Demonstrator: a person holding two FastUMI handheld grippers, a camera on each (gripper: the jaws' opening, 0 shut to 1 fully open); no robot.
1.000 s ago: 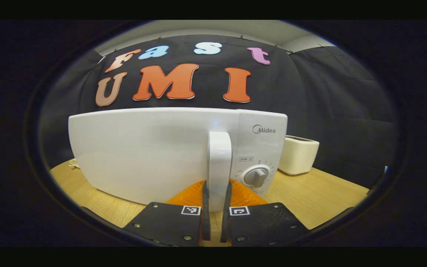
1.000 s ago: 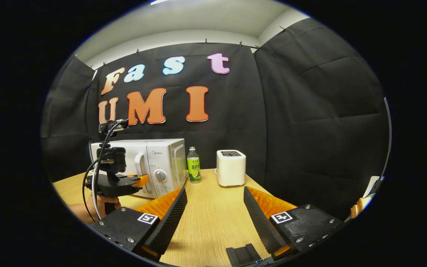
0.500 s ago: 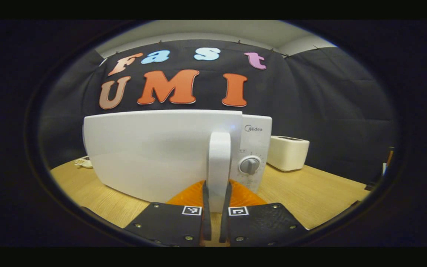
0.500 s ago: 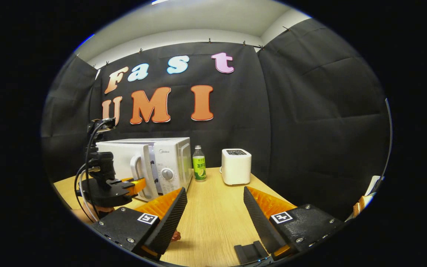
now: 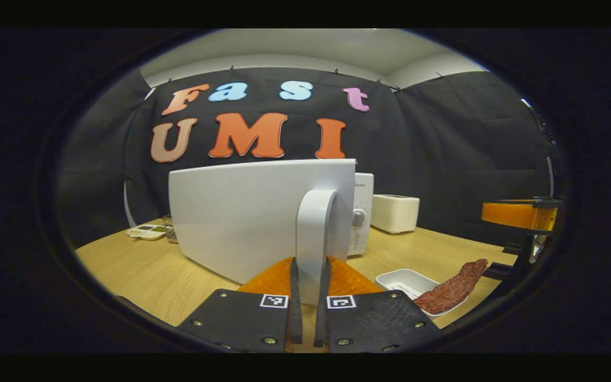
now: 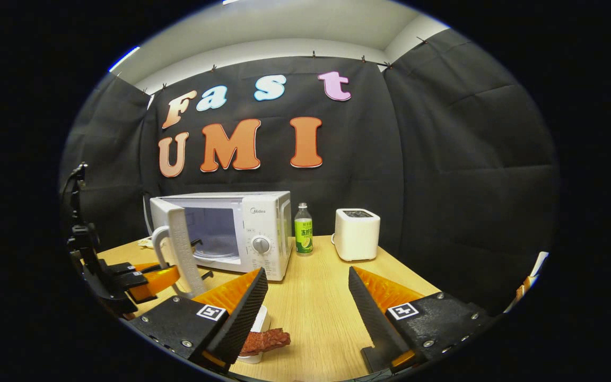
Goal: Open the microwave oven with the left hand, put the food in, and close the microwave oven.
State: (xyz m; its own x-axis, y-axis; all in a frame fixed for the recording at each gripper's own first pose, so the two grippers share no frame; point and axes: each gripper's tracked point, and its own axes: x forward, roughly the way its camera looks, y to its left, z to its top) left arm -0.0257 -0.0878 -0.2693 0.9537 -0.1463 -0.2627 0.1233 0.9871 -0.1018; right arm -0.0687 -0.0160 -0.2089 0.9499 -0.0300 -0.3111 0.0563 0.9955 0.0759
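Door (image 6: 181, 244) swung well out, left gripper (image 5: 305, 297) clamped on its handle (image 5: 313, 239) — the meat (image 6: 264, 340) lies in its tray on the table by the wide-open, empty right gripper (image 6: 305, 313), not yet loaded.

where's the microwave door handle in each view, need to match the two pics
Left gripper view: the door handle stands at centre, clamped between the left hand-held gripper fingers, in front of the open door.
Right gripper view: the door handle is at lower left on the swung-out door, with the left hand-held gripper beside it.
Shared landmark: the white toaster, right of the microwave.
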